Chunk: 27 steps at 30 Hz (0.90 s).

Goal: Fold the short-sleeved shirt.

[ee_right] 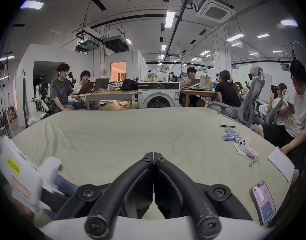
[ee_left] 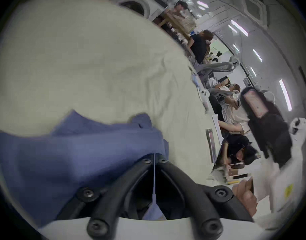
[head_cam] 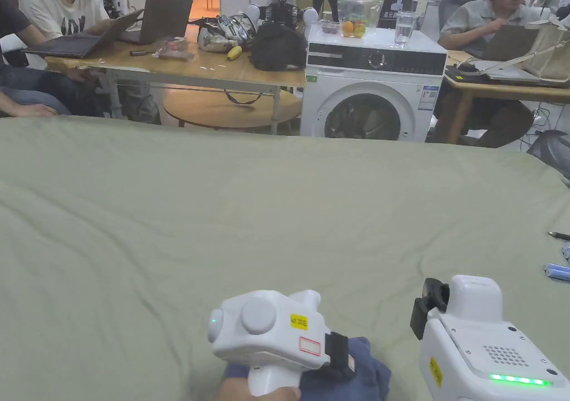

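Blue shirt (ee_left: 76, 157) bunched at the near edge of the green-covered tabletop (head_cam: 278, 207), long axis unclear, mostly hidden, left hand-held gripper (ee_left: 154, 159) pinching a thin fold, right hand-held gripper (ee_right: 153, 157) closed, empty, above the cloth.

right gripper (ee_right: 153, 154): jaws together, empty | left gripper (ee_right: 25, 176): blurred, beside shirt (ee_right: 62, 183) | sheet (ee_right: 122, 136): phone (ee_right: 264, 200), batteries (ee_right: 231, 136), pen (ee_right: 226, 126)

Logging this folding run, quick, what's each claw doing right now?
Left claw: shut on the blue shirt, fabric pinched between its jaws.
Right claw: shut, holding nothing, above the sheet.
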### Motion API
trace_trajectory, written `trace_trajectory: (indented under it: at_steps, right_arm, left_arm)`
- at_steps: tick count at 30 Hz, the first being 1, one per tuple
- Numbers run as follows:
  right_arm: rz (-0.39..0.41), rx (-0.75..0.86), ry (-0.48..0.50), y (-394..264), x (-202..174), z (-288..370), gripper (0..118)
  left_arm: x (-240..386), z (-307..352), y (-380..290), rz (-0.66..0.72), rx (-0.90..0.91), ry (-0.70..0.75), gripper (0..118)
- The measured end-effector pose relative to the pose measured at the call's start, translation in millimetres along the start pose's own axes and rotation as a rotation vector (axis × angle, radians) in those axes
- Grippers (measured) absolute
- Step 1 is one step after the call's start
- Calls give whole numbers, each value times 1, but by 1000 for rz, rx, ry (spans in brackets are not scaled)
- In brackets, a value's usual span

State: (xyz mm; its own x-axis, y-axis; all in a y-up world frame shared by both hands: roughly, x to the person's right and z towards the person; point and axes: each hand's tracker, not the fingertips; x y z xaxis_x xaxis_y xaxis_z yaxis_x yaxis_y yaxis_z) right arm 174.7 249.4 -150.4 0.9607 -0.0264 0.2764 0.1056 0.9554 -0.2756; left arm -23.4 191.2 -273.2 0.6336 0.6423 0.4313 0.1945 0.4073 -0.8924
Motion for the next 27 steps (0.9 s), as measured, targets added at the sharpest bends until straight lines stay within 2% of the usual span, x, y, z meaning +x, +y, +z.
trace_trajectory:
  at_steps: [5, 8, 13, 17, 21, 27]
  right_arm:
    - [-1, 7, 10, 4, -10, -10, 0]
    - [-1, 16, 17, 8, -18, -16, 0]
    - [-4, 73, 36, 16, -33, -15, 0]
    - [3, 138, 52, 25, -45, -9, 0]
    - [14, 186, 64, 30, -54, -6, 0]
    - [40, 191, 77, 34, -57, -1, 0]
  left_arm:
    - [-10, 74, -1, -143, 277, 174, 0]
    - [-26, 111, -5, -172, 450, 295, 0]
    - [-40, 155, -16, -240, 735, 457, 0]
    - [-43, 173, -29, -345, 923, 569, 0]
    - [-44, 179, -37, -371, 998, 633, 0]
    - [-49, 183, -42, -340, 1011, 645, 0]
